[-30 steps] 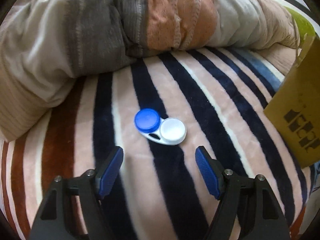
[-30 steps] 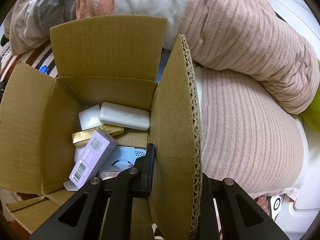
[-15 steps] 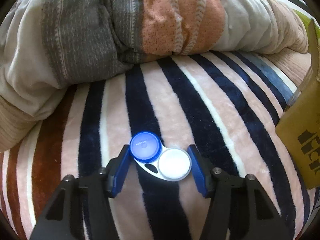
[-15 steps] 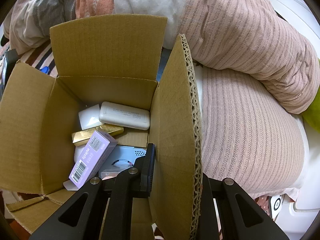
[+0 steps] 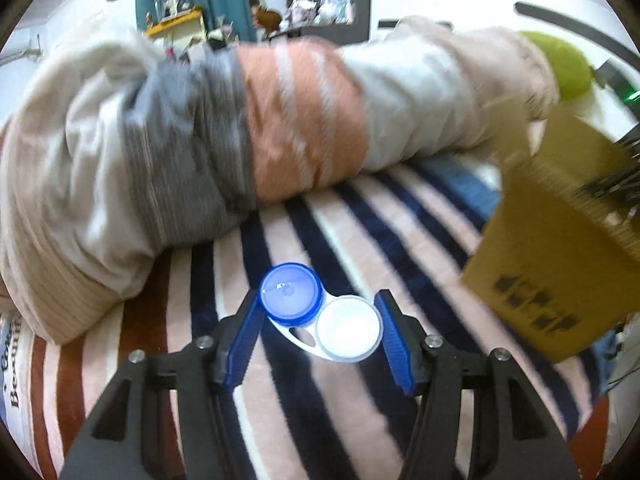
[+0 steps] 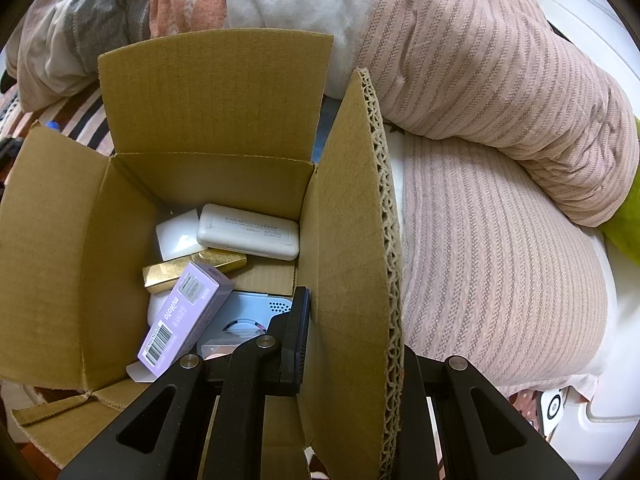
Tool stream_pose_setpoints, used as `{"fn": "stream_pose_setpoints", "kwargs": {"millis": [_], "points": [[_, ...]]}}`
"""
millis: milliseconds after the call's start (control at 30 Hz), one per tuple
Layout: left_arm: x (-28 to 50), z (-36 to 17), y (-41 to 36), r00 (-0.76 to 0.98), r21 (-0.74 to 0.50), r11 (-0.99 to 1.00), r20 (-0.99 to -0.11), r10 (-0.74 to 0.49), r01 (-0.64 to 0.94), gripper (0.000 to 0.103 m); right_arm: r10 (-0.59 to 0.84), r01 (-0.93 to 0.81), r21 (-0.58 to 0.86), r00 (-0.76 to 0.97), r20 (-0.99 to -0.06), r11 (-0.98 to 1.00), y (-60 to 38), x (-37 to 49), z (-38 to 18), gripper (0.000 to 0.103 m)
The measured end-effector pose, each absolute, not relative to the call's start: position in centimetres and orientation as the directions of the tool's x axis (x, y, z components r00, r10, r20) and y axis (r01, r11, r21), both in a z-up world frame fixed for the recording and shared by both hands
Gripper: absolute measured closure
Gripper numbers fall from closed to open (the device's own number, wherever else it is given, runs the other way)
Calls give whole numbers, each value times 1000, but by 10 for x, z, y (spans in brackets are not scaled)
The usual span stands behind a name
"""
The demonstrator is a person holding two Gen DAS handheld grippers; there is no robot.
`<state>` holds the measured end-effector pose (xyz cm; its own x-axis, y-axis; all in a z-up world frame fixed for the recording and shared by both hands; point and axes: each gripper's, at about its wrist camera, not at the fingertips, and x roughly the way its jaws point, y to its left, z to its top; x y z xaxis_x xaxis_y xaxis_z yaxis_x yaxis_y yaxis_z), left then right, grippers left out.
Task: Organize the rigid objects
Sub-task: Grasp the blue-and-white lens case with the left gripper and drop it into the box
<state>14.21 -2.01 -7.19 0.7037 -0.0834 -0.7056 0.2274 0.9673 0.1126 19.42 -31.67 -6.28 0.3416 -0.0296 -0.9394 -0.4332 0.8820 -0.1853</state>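
Now the left gripper (image 5: 320, 330) is clamped on both ends of the small, light, hard, slick lens case (image 5: 320, 312) above the bed (image 5: 400, 248), while the right gripper (image 6: 348, 336) pinches the box flap (image 6: 352, 240).

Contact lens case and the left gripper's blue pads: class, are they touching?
Touching. The left wrist view shows the left gripper with both blue pads pressed against the ends of the contact lens case, no gap visible.
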Motion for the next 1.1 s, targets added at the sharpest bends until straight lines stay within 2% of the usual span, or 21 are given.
{"fn": "stream_pose_setpoints", "kwargs": {"millis": [233,500,833,1100], "points": [[114,-8,-61,733,72,934,-642,-225,350,49,-32,-431,-188,345,-938,882,-314,192,-63,92],[114,27,-129,694,24,876,-622,-364,481,49,-28,-430,-189,353,-935,883,-313,189,-61,92],[142,6,-204,574,11,833,-730,-371,553,49,-24,-439,-194,364,-931,877,-310,184,-57,91],[148,-12,-212,514,-14,835,-782,-352,550,48,-18,-440,-194,372,-928,877,-310,180,-56,91]]}}
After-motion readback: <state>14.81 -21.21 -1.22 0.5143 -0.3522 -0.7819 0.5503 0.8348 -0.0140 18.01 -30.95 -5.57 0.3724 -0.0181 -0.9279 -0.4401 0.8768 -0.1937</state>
